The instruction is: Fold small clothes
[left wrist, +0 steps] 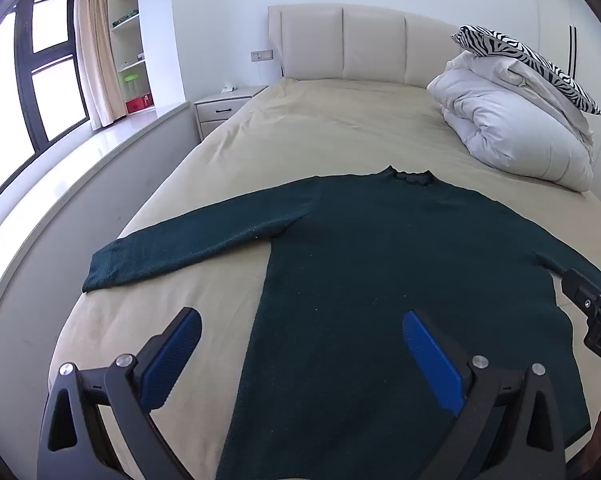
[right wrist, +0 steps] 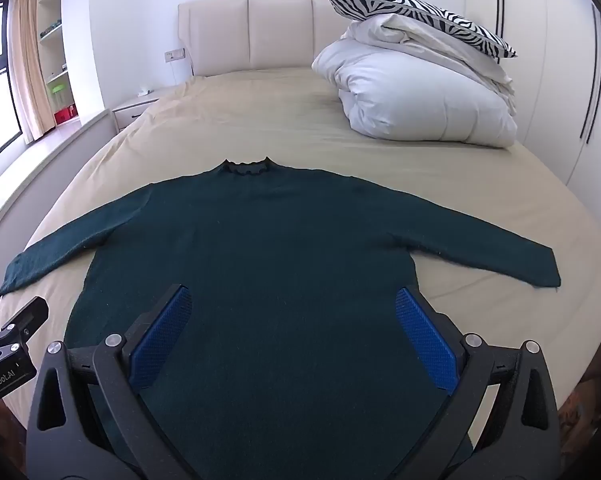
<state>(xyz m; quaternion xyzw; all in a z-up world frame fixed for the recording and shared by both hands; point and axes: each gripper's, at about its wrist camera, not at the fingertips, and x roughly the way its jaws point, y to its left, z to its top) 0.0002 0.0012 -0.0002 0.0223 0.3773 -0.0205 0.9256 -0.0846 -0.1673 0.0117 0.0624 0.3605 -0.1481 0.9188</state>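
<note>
Bedroom, beige-sheeted bed (right wrist: 340,152): left gripper (left wrist: 300,360) and right gripper (right wrist: 292,332) hover released and empty above the near hem of the flat-spread dark green knit sweater (right wrist: 276,240); folding apparently unstarted, next move likely requires grasping a sleeve.

Bright, even daylight enters from the window (left wrist: 40,80), far to the left of both grippers, where its panes blow out to white. The ledge (left wrist: 80,168) below it carries glare. Shadows on the bed sheet (right wrist: 260,120) ahead are soft and faint. Both views are sharp, with strong fisheye bending and dark vignetted corners.
</note>
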